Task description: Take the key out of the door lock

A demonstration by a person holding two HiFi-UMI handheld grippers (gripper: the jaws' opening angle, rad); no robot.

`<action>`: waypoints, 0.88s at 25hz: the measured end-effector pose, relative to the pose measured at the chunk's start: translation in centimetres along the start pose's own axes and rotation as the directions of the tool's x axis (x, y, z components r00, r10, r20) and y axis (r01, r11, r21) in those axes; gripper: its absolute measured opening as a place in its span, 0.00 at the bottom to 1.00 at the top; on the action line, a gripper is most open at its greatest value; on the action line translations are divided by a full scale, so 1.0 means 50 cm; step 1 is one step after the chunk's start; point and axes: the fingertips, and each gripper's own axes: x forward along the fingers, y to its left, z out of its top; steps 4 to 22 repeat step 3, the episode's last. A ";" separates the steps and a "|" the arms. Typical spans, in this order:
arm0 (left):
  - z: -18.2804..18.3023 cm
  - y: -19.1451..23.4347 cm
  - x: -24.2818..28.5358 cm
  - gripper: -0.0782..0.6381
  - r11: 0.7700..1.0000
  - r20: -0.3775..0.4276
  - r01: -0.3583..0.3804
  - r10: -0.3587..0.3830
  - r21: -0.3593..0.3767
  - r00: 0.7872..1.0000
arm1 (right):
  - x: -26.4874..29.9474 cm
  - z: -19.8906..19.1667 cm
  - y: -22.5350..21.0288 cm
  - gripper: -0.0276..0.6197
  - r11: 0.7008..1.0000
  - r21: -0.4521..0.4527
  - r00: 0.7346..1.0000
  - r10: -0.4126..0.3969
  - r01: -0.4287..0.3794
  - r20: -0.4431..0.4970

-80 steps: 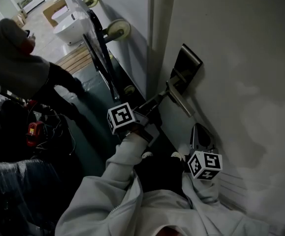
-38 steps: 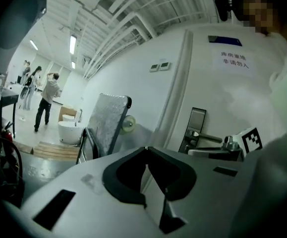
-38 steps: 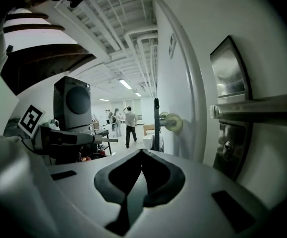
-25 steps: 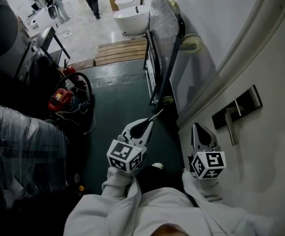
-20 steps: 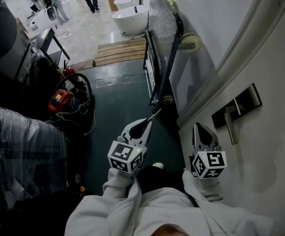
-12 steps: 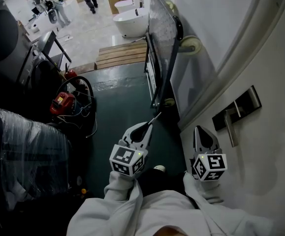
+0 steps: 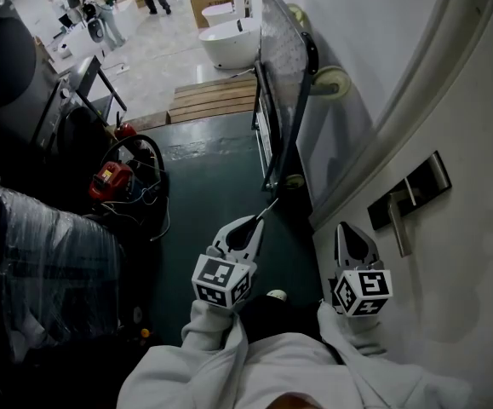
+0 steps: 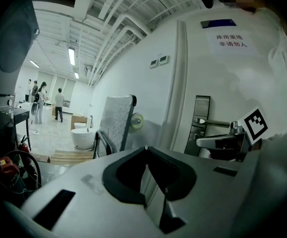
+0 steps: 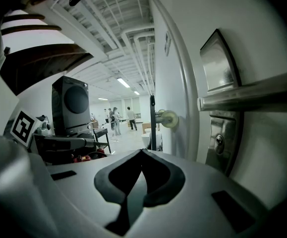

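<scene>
Left tongs (image 7: 259, 218) pinch the slim silver metal key (image 7: 269, 205) by its end, likely light, stiff, slippery; right tongs (image 7: 342, 227) closed, empty.

Paper sign (image 8: 229, 40) on door (image 8: 222, 83), 2 lines Chinese: 库房重地 / 非请勿入; blue label (image 8: 217, 23) above it, txt illegible

White basin (image 7: 227, 43) beyond pallet (image 7: 214, 100); possibly red drill (image 7: 108, 177)

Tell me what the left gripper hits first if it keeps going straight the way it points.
Probably the upended trolley against the wall, near its lower wheel; depth is hard to judge.
</scene>
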 end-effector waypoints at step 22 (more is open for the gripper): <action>-0.004 -0.003 -0.004 0.15 1.000 -0.006 -0.006 0.006 0.000 1.000 | -0.004 -0.001 0.002 0.12 1.000 -0.001 1.000 0.003 -0.003 -0.002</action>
